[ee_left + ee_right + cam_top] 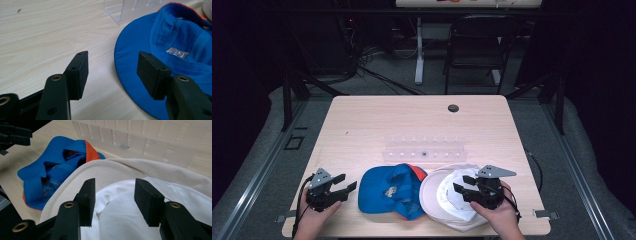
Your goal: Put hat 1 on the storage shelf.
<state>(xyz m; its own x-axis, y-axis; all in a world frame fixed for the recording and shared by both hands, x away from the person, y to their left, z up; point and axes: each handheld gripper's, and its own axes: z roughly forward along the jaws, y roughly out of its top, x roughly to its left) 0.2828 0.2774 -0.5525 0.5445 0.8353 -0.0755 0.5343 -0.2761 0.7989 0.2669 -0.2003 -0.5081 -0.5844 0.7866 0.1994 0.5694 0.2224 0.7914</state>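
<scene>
A blue cap (389,190) with orange trim lies upside down near the table's front edge; its brim (132,47) fills the right of the left gripper view. A cream cap (447,192) with white lining (140,202) lies beside it on the right, its brim overlapping the blue cap (55,170). My left gripper (343,184) is open just left of the blue cap, nothing between its jaws (112,72). My right gripper (462,184) hovers open over the cream cap's white inside (115,195), not pressing on the cloth.
A clear plastic rack (424,148) with slots stands behind the caps at mid-table. A dark round hole (453,108) sits near the far edge of the wooden table (362,120). A black chair (479,45) stands beyond it.
</scene>
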